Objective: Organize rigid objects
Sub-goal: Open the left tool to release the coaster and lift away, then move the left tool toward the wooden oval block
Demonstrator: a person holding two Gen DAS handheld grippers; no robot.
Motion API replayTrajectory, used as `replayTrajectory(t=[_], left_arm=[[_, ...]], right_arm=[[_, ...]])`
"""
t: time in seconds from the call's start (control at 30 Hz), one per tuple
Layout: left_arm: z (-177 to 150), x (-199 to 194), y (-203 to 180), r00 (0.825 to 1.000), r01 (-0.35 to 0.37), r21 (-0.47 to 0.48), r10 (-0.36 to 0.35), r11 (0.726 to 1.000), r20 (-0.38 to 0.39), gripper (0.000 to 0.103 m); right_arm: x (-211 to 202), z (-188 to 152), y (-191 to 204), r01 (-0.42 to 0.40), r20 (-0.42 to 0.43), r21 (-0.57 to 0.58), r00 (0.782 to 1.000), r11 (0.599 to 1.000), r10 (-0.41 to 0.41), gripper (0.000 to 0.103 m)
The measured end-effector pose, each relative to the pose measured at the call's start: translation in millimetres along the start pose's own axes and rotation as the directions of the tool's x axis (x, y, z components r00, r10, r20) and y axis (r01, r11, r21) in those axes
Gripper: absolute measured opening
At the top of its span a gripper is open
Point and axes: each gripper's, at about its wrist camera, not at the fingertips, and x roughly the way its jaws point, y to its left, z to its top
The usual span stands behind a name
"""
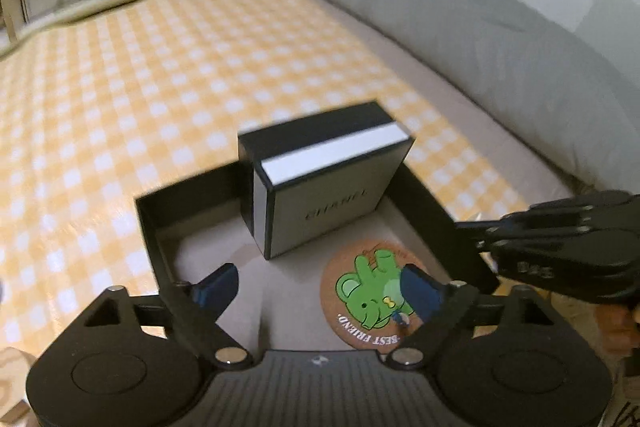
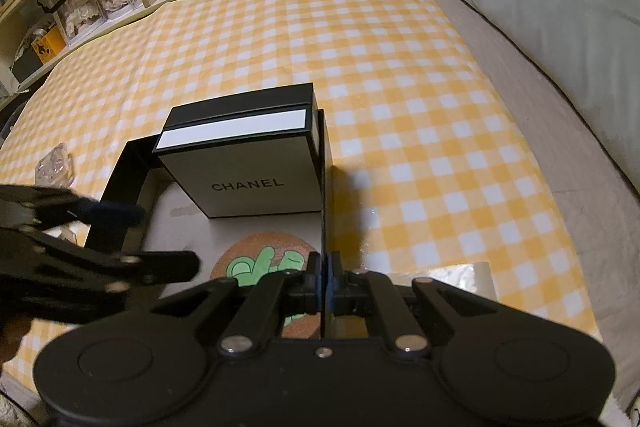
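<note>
While the right claw (image 2: 324, 283) pinches the black tray's (image 2: 325, 187) right wall, the left claw (image 1: 320, 287) hangs wide open and empty above the round bear coaster (image 1: 372, 295) lying flat in the tray's near half. To finish well, lift clear without brushing anything. The Chanel box (image 2: 248, 163) stands upright in the tray's far right corner, logo facing the claws, long axis running across the bed (image 2: 400, 67).
</note>
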Motion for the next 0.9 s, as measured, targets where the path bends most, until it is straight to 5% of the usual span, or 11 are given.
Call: replayTrajectory(t=[0.27, 0.5, 0.7, 0.9], left_arm=[[-15, -46, 0, 0.989, -0.092, -0.077, 0.1, 0.993, 0.11, 0.103], [-31, -87, 14, 0.951, -0.183, -0.165, 0.217, 0.969, 0.221, 0.103], [-42, -125, 40, 0.917, -0.236, -0.257, 0.303, 0.937, 0.261, 0.103], [-55, -148, 78, 0.882, -0.311, -0.373, 0.412, 0.874, 0.229, 0.103]], right_arm=[[-1, 0, -1, -0.002, 0.001, 0.006, 1.0, 1.0, 0.002, 0.004], [-1, 0, -1, -0.002, 0.002, 0.006, 1.0, 1.0, 0.002, 0.004], [-2, 0, 0, -0.001, 0.002, 0.007, 1.0, 1.0, 0.001, 0.004], [-2, -1, 0, 0.003, 0.003, 0.001, 1.0, 1.0, -0.003, 0.004]])
